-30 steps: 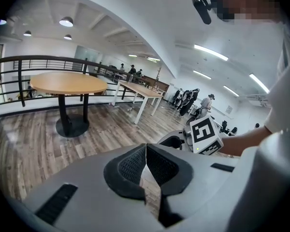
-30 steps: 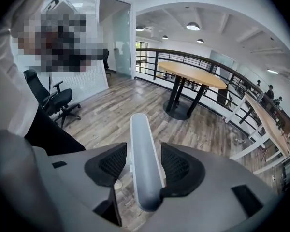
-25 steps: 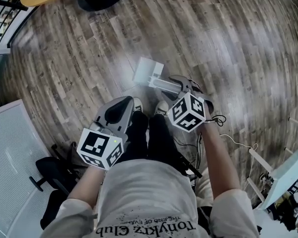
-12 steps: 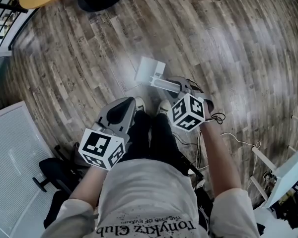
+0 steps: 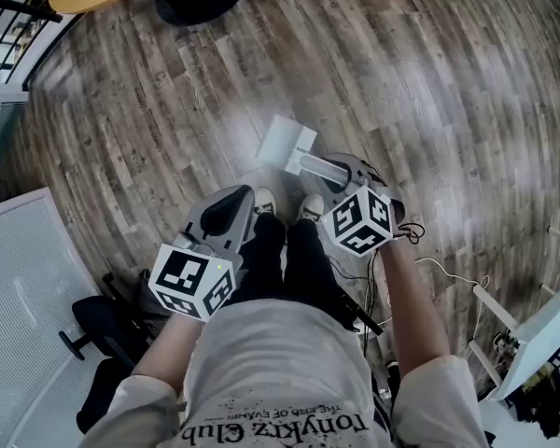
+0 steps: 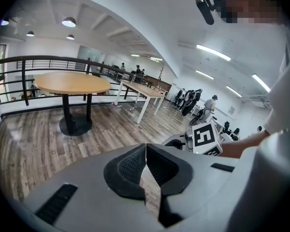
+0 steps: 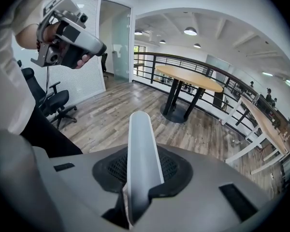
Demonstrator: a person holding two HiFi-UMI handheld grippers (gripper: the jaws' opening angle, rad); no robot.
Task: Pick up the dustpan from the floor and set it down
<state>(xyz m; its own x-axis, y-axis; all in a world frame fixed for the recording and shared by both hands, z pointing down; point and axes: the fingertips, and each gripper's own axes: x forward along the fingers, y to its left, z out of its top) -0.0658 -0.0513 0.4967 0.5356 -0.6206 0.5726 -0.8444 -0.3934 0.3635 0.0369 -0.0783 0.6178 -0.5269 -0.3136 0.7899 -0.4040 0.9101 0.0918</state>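
Above the wooden floor (image 5: pixel 168 110), just ahead of my shoes (image 5: pixel 264 201): one white dustpan (image 5: pixel 282 143), pan end pointing away from me. Its handle (image 7: pixel 142 163) runs back between the jaws of my right gripper (image 5: pixel 343 169), which have just been closing and now clamp it. Item two, my left gripper (image 5: pixel 226 205): jaws pressed together, nothing between them, apart from the dustpan.

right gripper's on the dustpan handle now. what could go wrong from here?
1. The right gripper has just been closing on the dustpan handle, held only at its near end; the pan sticks far out and may sag or twist in the pads.
2. The person's shoes sit close by the pan; a low swing could clip them.
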